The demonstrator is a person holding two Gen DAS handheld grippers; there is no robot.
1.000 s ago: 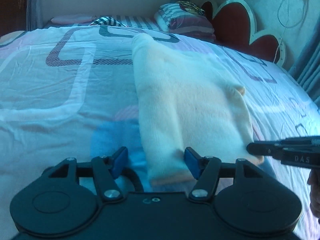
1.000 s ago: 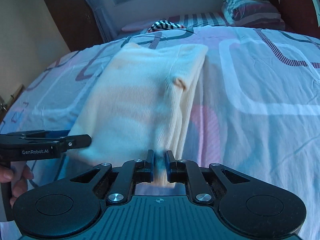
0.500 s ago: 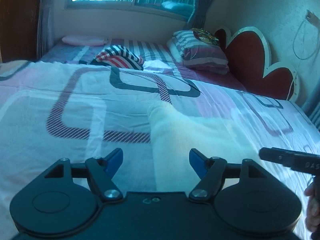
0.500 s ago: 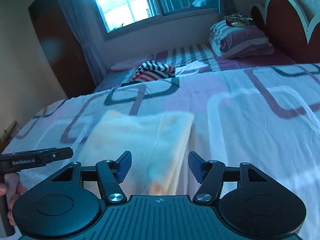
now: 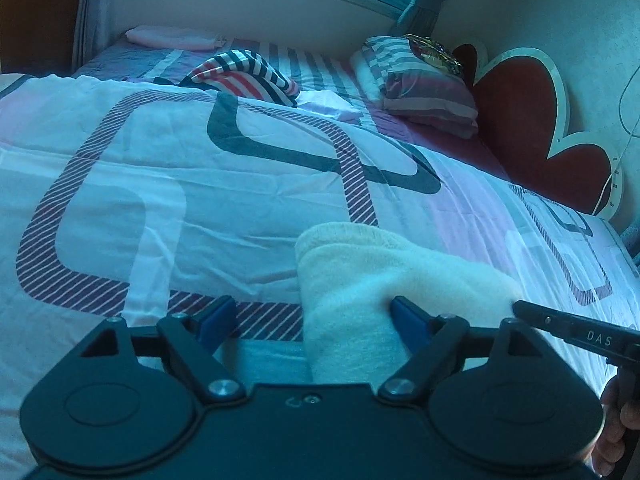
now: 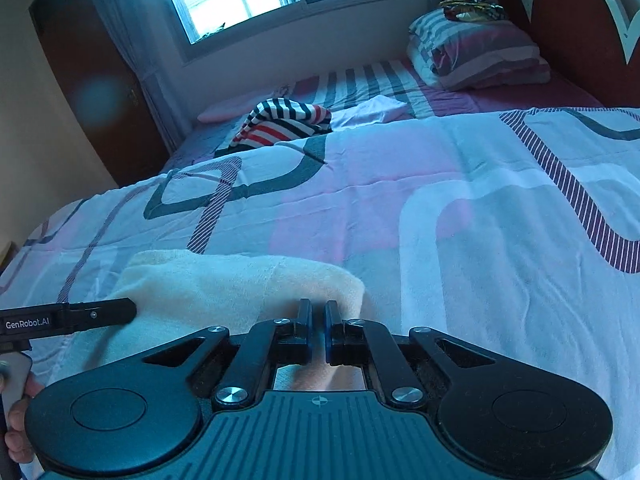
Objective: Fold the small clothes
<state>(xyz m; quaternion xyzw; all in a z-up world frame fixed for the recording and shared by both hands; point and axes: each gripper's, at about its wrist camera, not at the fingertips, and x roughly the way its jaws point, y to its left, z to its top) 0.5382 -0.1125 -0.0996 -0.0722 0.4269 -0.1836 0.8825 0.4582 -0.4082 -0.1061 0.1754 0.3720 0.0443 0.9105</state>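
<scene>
A cream garment (image 5: 380, 264) lies folded into a short thick bundle on the patterned bedspread (image 5: 160, 184). My left gripper (image 5: 310, 314) stands open at its left end, jaws still opening. The bundle's edge lies between them and its right finger (image 5: 404, 316) touches the fabric without pinching it. In the right wrist view the cream garment (image 6: 224, 280) fills the lower left. My right gripper (image 6: 318, 320) is shut over its right end, with no cloth seen between the pads. Each view shows the other gripper: the right (image 5: 568, 326), the left (image 6: 80, 316).
A red, white and dark striped garment (image 6: 284, 120) and a small white folded cloth (image 6: 372, 114) lie at the bed's far side. Striped pillows (image 5: 420, 84) are stacked by the red heart-shaped headboard (image 5: 540, 128). A hand (image 5: 616, 412) holds the right gripper's handle.
Both grippers moved forward along the bed, and the cream garment went from long and flat to a shorter doubled bundle. The right gripper let go, opened, then shut. The left opened wider.
</scene>
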